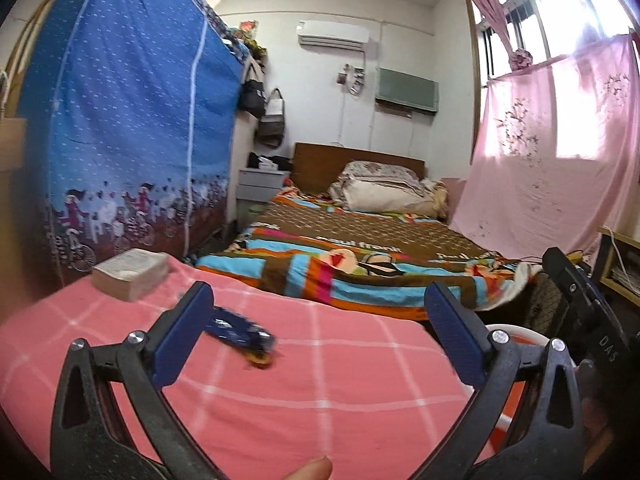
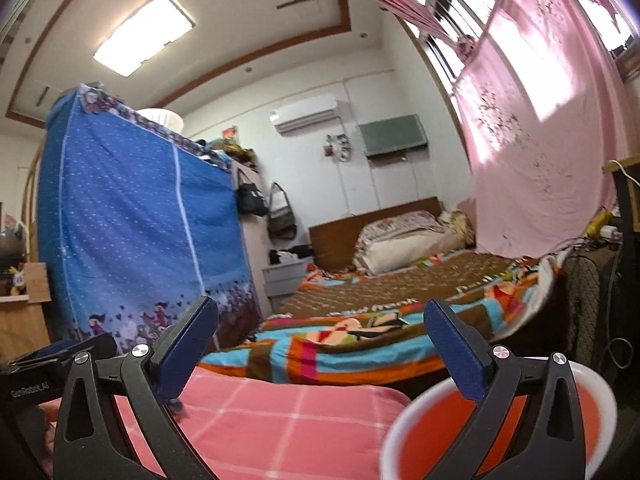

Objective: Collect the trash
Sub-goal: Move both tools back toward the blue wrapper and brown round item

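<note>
We hold both the left gripper [image 1: 316, 328] and right gripper [image 2: 320, 344] with jaws wide and empty; the blue wrapper [image 1: 240, 334] on the pink checked cloth [image 1: 320, 380] looks light, crinkly, best pinched mid-length.

Daylight floods in through the window [image 1: 560, 12], blowing out its panes and glowing through the pink curtain [image 1: 552, 152], while a ceiling lamp [image 2: 144, 36] glares white, fisheye bending curves every edge, and motion blur softens the nearer surfaces.
</note>
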The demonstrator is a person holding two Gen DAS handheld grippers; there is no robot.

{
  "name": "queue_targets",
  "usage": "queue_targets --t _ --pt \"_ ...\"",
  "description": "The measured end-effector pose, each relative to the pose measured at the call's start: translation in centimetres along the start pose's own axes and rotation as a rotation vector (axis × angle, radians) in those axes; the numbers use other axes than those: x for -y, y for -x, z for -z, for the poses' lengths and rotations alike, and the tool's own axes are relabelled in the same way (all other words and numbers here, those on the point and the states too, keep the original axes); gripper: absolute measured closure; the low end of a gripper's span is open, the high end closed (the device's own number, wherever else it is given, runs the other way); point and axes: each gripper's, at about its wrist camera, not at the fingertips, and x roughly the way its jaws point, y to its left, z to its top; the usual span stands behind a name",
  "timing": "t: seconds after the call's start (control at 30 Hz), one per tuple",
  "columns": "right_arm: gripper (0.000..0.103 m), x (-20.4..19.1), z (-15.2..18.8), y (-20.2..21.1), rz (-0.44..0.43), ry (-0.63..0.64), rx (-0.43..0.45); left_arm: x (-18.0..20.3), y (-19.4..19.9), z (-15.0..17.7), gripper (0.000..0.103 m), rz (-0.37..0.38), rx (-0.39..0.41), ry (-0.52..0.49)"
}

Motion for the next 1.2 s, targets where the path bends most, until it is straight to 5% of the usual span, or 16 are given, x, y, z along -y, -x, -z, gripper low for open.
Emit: queue_targets --t 0.33,0.87,1.13,1.2 --pt "0.0 -5.2 1.8 -1.8 -0.114 0.018 0.0 -5.7 1.2 0.0 0.0 -0.117 0.033 0.004" --pt "0.0 -10.9 5.9 -5.8 -0.197 0.141 -0.198 -11.3 1.0 0.3 0.0 -0.239 0.046 -0.03" --pt "0.002 -13.4 8.0 -9.5 -0.219 0.24 -0.405 -12.8 -2.9 1.6 0.0 -0.233 -0.159 -0.049" --pt "0.013 -13.9 8.8 -10.6 -0.232 0.261 -0.479 -13.4 -4.1 1.8 0.0 -0.229 -0.226 -0.023"
